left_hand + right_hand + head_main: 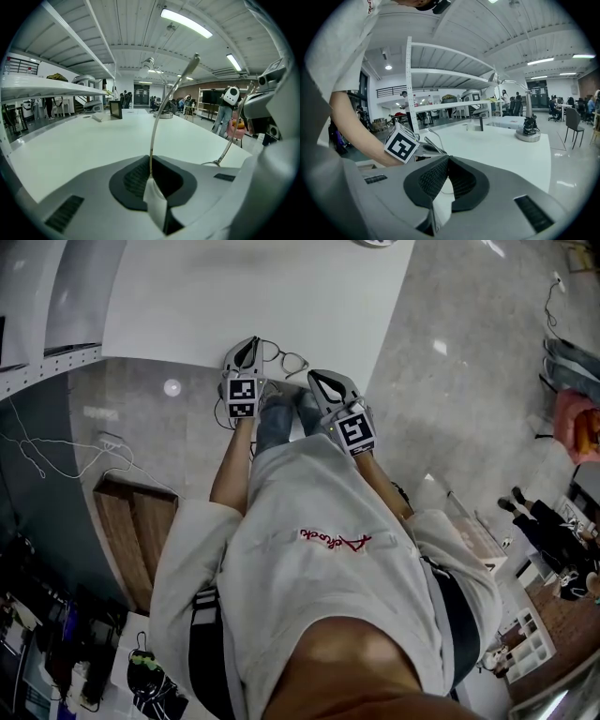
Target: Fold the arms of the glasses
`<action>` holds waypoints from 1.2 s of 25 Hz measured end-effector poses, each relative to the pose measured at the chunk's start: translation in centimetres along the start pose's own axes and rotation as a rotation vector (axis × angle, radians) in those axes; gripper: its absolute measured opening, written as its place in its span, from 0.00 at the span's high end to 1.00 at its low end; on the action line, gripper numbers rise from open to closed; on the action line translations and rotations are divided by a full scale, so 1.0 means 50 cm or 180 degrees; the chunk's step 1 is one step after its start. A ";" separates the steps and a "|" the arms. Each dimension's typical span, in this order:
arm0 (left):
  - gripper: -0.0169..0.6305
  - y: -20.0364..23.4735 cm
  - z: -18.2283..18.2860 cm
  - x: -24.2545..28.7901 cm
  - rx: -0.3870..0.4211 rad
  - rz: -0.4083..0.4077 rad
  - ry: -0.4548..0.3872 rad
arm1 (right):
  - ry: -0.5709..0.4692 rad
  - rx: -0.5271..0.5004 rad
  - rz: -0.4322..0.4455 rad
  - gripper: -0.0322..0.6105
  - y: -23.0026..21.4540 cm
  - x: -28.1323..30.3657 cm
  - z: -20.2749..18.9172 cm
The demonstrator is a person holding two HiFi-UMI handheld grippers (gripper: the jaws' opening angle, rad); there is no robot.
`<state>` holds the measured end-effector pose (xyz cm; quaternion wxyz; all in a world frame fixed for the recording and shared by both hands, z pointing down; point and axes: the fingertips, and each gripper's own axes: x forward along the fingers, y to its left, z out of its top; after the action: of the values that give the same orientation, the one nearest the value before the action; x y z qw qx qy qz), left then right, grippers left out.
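Observation:
Thin metal-framed glasses [291, 361] lie near the front edge of the white table [187, 306]. My left gripper [249, 348] is shut on one arm of the glasses [161, 108], which rises as a thin curved wire from between the pads in the left gripper view. The other arm [233, 138] stands off to the right there. My right gripper [317, 379] is just right of the glasses at the table's edge, shut with nothing between its jaws. In the right gripper view, the left gripper's marker cube [401, 143] and the glasses' wires [433, 139] show just left of the shut right gripper [447, 159].
A desk lamp base [528, 133] and a small black stand [481, 123] sit farther back on the table. White shelves [440, 70] rise on the far side. A wooden panel [131, 531] lies on the floor to my left.

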<state>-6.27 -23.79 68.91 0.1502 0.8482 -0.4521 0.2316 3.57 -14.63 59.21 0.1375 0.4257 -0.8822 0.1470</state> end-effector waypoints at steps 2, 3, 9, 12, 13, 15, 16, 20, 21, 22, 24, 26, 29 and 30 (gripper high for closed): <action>0.92 -0.003 0.001 0.001 0.0005 0.0002 -0.0003 | -0.0011 -0.0051 0.0040 0.95 0.005 0.007 0.007; 0.92 -0.003 0.002 0.001 0.0006 0.0003 -0.0004 | -0.0011 -0.0067 0.0055 0.95 0.006 0.011 0.008; 0.92 -0.004 -0.001 0.001 0.0013 0.0003 -0.0006 | 0.0039 -0.0116 0.0150 0.95 0.012 0.038 0.001; 0.92 -0.005 -0.001 0.002 0.0010 -0.0008 -0.0003 | 0.0075 -0.0138 0.0200 0.95 0.010 0.055 -0.004; 0.92 -0.005 -0.001 0.002 0.0009 -0.0017 -0.0007 | 0.0089 -0.0149 0.0215 0.95 0.009 0.062 -0.006; 0.92 -0.006 0.000 0.002 0.0013 -0.0036 -0.0025 | 0.0123 -0.0173 0.0241 0.95 0.008 0.076 -0.011; 0.92 -0.006 0.001 0.001 0.0015 -0.0040 -0.0029 | 0.0144 -0.0182 0.0254 0.95 0.007 0.083 -0.014; 0.92 -0.010 0.004 -0.001 -0.0024 -0.0087 -0.0057 | 0.0230 -0.0199 0.0305 0.95 0.006 0.108 -0.028; 0.92 -0.011 0.005 -0.001 -0.0036 -0.0110 -0.0070 | 0.0252 -0.0196 0.0313 0.95 0.005 0.113 -0.032; 0.92 -0.012 0.005 -0.002 -0.0043 -0.0130 -0.0079 | 0.0273 -0.0194 0.0320 0.95 0.005 0.118 -0.037; 0.91 -0.013 0.005 -0.003 -0.0037 -0.0165 -0.0084 | 0.0310 -0.0187 0.0330 0.95 0.005 0.127 -0.047; 0.91 -0.013 0.004 -0.004 -0.0030 -0.0204 -0.0081 | 0.0346 -0.0169 0.0329 0.95 0.004 0.137 -0.057; 0.91 -0.012 0.003 -0.003 -0.0030 -0.0240 -0.0078 | 0.0384 -0.0130 0.0323 0.95 0.001 0.147 -0.066; 0.91 -0.012 0.003 -0.003 -0.0036 -0.0249 -0.0078 | 0.0386 -0.0122 0.0315 0.95 -0.001 0.150 -0.066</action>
<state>-5.80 -23.43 68.68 0.1584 0.8671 -0.4217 0.2125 -0.48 -18.72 65.03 0.1914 0.3692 -0.8949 0.1622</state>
